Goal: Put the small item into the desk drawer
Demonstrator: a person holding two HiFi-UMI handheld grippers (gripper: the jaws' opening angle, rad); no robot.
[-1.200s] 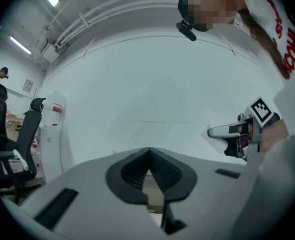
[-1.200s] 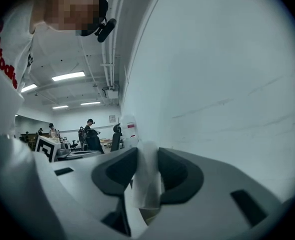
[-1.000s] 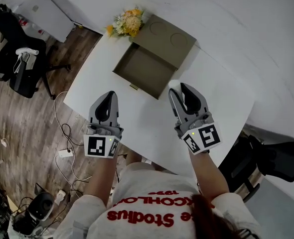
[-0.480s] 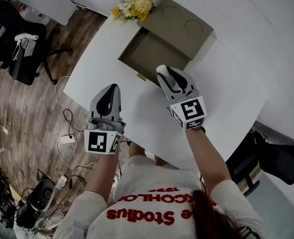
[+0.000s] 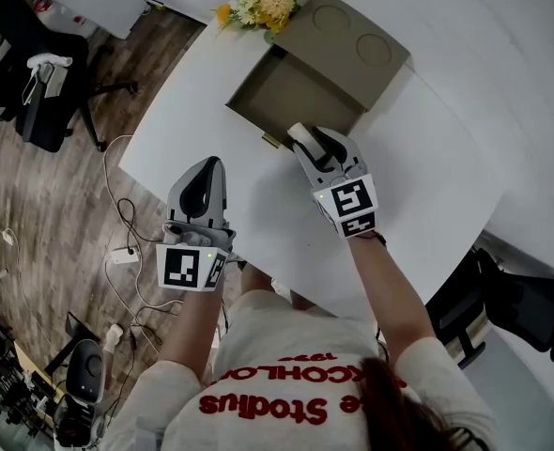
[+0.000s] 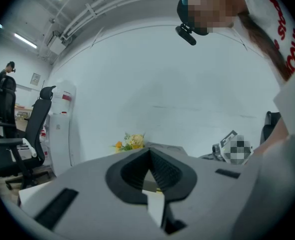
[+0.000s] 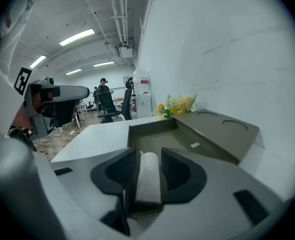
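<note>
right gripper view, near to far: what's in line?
Right gripper, jaws opening with the white rolled item between them → open olive-grey drawer → yellow flower bouquet → tall white dispenser unit. The olive-grey cabinet top is left out because its depth overlaps the drawer and the flowers.

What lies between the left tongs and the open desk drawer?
Only bare white tabletop. In the head view, nothing sits on the stretch from the left tongs to the drawer.
</note>
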